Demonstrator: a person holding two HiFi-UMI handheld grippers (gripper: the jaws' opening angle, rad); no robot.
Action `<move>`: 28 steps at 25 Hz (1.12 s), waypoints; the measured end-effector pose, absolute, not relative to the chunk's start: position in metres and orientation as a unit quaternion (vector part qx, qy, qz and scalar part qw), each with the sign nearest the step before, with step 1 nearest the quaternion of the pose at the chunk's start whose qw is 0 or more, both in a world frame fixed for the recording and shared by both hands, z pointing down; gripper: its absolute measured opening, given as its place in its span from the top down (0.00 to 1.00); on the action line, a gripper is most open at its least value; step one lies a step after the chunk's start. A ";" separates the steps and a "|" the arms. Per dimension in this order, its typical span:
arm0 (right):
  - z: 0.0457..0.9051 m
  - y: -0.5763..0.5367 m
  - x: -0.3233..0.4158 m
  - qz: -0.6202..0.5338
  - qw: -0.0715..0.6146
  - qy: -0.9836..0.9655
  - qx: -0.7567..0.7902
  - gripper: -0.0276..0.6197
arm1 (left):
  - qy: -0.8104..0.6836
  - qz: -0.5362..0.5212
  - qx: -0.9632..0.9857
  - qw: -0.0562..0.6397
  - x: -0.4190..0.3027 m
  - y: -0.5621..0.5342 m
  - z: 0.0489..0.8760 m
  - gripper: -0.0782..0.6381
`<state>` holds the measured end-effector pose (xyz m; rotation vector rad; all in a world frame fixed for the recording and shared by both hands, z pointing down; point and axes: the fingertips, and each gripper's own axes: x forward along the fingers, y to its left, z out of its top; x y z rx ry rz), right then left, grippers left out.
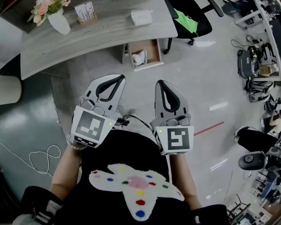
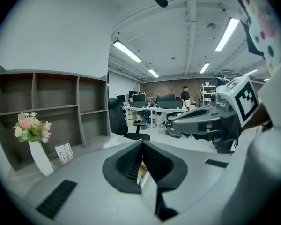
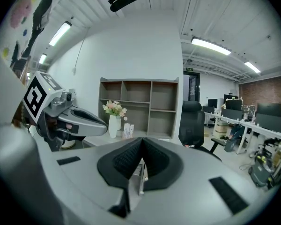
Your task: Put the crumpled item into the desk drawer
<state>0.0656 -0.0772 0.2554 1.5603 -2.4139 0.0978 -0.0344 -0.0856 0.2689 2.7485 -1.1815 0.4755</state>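
A white crumpled item (image 1: 141, 17) lies on the grey curved desk (image 1: 107, 34), near its right end. Below it the desk drawer (image 1: 152, 50) stands pulled out, with a pale object (image 1: 139, 58) inside. My left gripper (image 1: 115, 78) and right gripper (image 1: 162, 84) hang side by side close to the person's body, well short of the desk. Both are shut with nothing between the jaws, as the left gripper view (image 2: 141, 142) and the right gripper view (image 3: 142, 140) also show.
A white vase of flowers (image 1: 56, 13) and a card holder (image 1: 85, 12) stand on the desk's left part. A black office chair (image 1: 192, 13) with a green item sits right of the drawer. A white cable (image 1: 35, 156) lies on the floor at left.
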 end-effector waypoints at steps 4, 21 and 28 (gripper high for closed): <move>0.254 -0.077 0.065 0.032 0.133 -0.833 0.535 0.95 | -0.387 0.160 0.906 0.056 -0.033 -0.086 0.271 0.87; 0.258 -0.077 0.068 0.033 0.141 -0.833 0.535 0.95 | -0.384 0.159 0.907 0.063 -0.029 -0.087 0.275 0.87; 0.258 -0.077 0.068 0.032 0.143 -0.834 0.531 0.95 | -0.383 0.158 0.908 0.062 -0.027 -0.087 0.274 0.87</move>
